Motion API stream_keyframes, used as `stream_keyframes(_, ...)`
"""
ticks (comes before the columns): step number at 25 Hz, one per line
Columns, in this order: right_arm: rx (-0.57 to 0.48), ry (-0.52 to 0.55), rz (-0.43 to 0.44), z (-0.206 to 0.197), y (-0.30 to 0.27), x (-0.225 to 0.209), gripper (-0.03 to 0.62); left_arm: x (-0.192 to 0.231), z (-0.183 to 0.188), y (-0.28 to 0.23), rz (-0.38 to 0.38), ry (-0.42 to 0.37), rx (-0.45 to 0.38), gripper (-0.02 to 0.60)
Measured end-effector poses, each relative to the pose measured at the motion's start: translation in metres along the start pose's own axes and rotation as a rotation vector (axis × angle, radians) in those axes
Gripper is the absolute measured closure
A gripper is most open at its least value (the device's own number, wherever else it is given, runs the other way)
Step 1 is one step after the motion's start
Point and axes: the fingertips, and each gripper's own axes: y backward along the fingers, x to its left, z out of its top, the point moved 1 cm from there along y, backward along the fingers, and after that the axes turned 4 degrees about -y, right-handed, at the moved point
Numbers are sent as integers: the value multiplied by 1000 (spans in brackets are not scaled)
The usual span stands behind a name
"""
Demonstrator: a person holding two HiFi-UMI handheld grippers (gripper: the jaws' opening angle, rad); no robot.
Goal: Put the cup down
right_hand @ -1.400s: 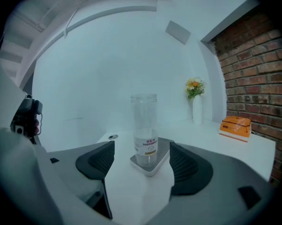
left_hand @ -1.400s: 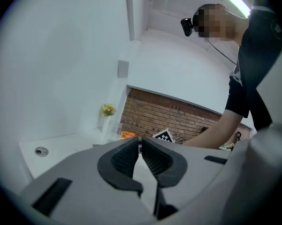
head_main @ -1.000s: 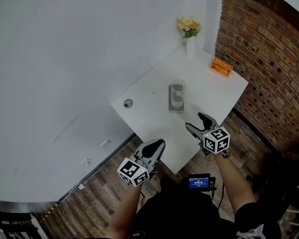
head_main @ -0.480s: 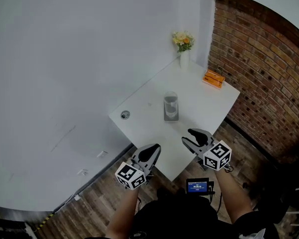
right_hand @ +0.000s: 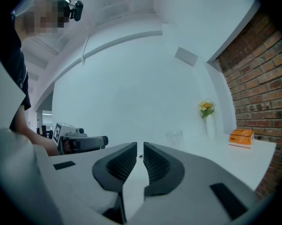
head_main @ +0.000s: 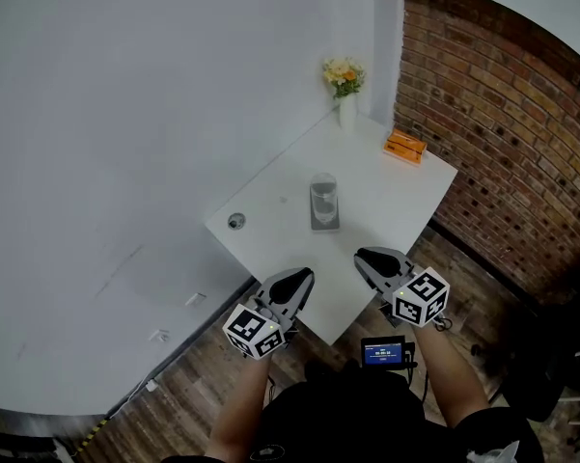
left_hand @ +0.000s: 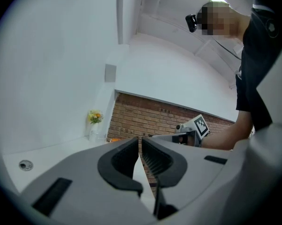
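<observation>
**Cup down, both grippers clear**

The cup (head_main: pixel 323 197) stands upright on a grey mat (head_main: pixel 324 223) in the middle of the white table (head_main: pixel 405 196), well apart from both grippers. The right gripper (head_main: pixel 364 258) hangs over the near table edge. Its jaws have just been closing and are now pressed almost together, with nothing between them. The left gripper (head_main: pixel 303 277) is beside it, jaws likewise together and empty.

Judgement: the set-down looks done, and this is the clearing-off step. The next move calls for little — keep both grippers off the table and away from the cup, which looks like clear glass and would likely tip if clipped.
</observation>
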Motion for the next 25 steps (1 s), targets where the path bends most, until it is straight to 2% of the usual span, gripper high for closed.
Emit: stream_keyframes(25,11,4,11,2,-8,6,559,-7,-3,1,-13,-1,15,560)
